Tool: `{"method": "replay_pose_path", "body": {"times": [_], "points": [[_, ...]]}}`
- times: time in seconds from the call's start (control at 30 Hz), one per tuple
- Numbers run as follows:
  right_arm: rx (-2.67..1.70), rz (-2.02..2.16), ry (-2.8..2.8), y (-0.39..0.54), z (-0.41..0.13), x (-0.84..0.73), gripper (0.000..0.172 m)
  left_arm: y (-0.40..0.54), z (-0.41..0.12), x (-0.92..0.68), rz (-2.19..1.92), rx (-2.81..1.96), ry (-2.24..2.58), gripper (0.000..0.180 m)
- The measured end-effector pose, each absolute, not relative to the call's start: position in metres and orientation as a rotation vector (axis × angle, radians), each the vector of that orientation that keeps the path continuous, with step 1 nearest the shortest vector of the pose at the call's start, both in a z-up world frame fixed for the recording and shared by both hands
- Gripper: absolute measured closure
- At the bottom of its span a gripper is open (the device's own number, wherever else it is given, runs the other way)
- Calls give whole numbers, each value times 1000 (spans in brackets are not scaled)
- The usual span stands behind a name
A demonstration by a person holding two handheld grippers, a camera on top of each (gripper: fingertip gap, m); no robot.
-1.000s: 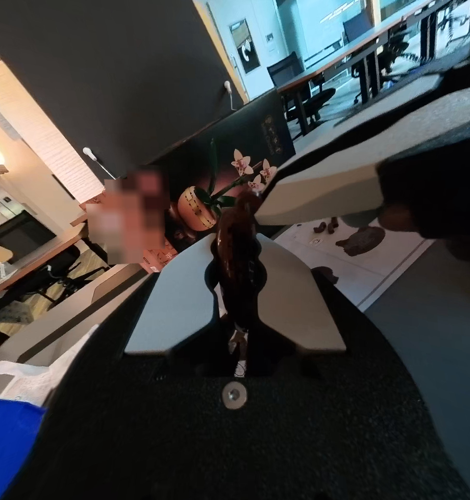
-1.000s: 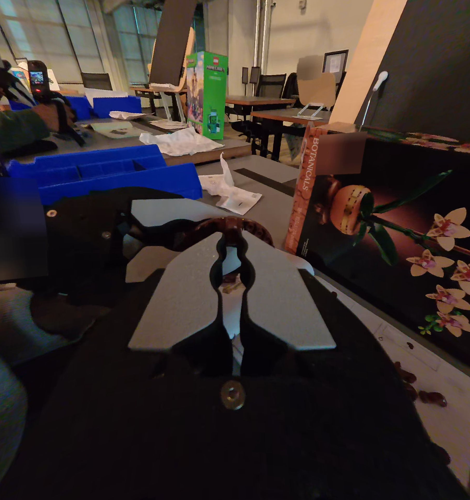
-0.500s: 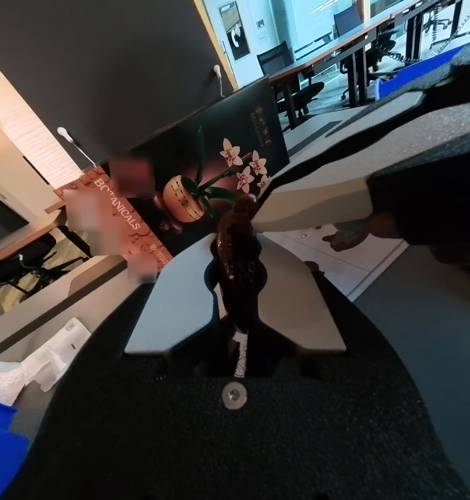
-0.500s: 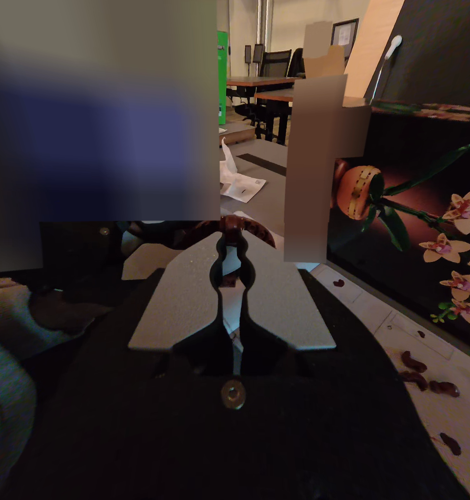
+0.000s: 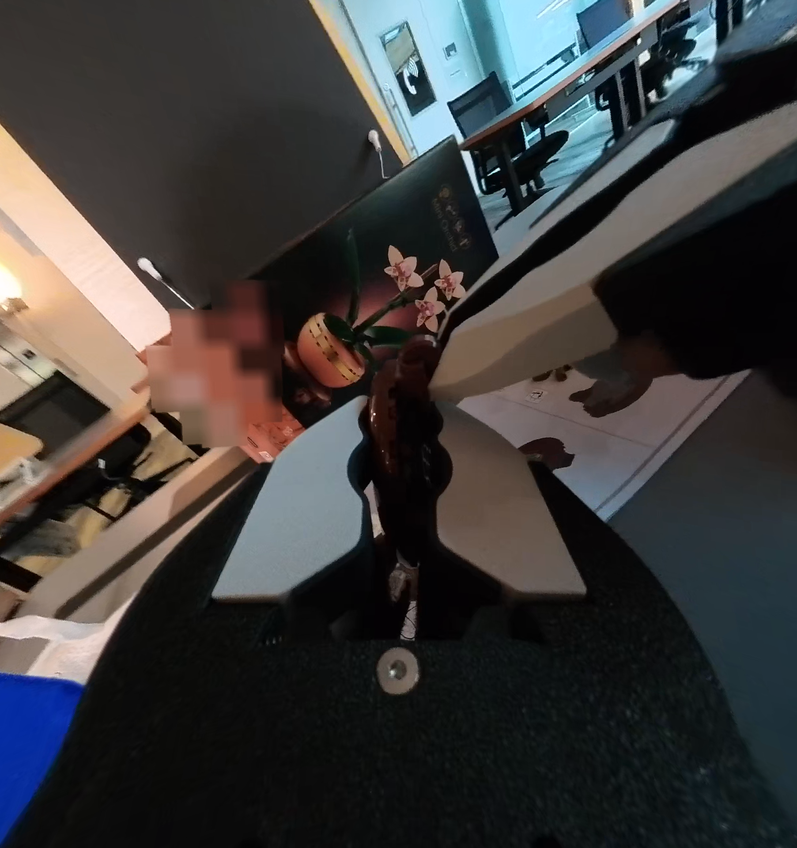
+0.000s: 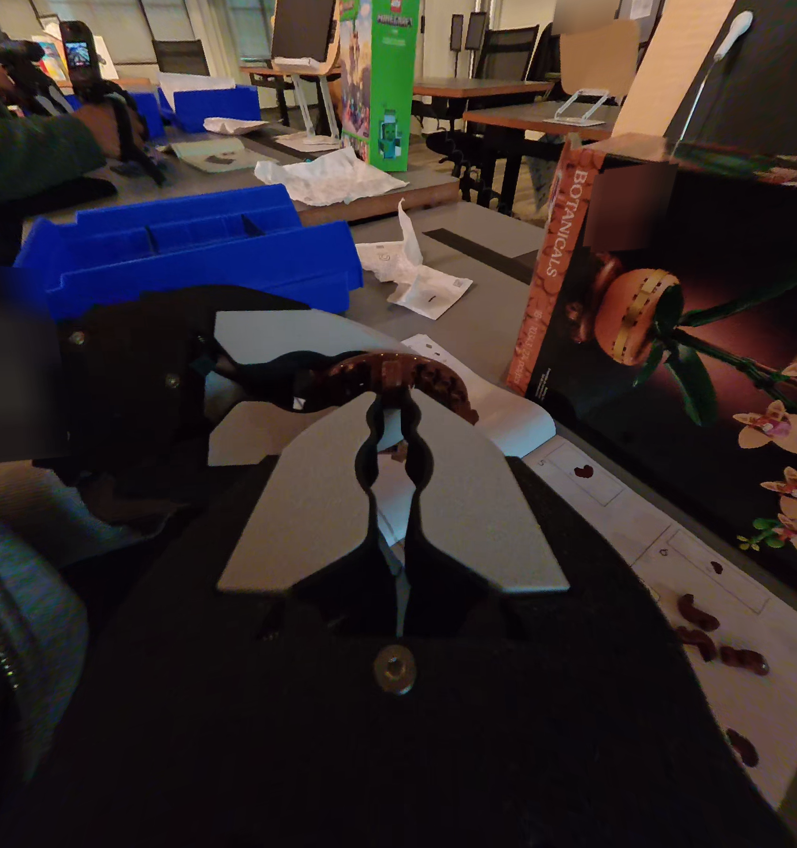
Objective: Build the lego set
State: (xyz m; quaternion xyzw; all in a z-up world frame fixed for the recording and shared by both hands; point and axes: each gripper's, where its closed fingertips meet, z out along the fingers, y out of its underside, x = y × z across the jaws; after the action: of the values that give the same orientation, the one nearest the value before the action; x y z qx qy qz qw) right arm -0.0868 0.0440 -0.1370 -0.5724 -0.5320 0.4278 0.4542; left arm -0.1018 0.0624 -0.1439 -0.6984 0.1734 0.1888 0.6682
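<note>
Both grippers are locked on one brown built piece, a flat curved arc of small bricks held up off the table, in front of the flower box. The left gripper clamps it from the side, pads tight against its flanks, and in that view the piece runs edge-on, long axis straight away from the camera, far end toward the box. The right gripper pinches a small tan-brown tab at the arc's near rim, fingertips nearly together; from here the arc stretches left to right, ends curving down, its right end nearest the box. The left end of the arc is swallowed by the left gripper's dark pads, so its full length is hard to make out. A white booklet lies below the arc, partly covered, and loose brown bits sit on paper in front of the box. Blue bins stand well left of the box.
</note>
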Motion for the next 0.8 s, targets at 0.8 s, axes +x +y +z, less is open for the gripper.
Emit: {"method": "replay_pose_path", "body": {"times": [0.8], "points": [[-1372,1113,-1246,48,-117,-79,134,63,-143,-106,426,-1565,371,160]]}}
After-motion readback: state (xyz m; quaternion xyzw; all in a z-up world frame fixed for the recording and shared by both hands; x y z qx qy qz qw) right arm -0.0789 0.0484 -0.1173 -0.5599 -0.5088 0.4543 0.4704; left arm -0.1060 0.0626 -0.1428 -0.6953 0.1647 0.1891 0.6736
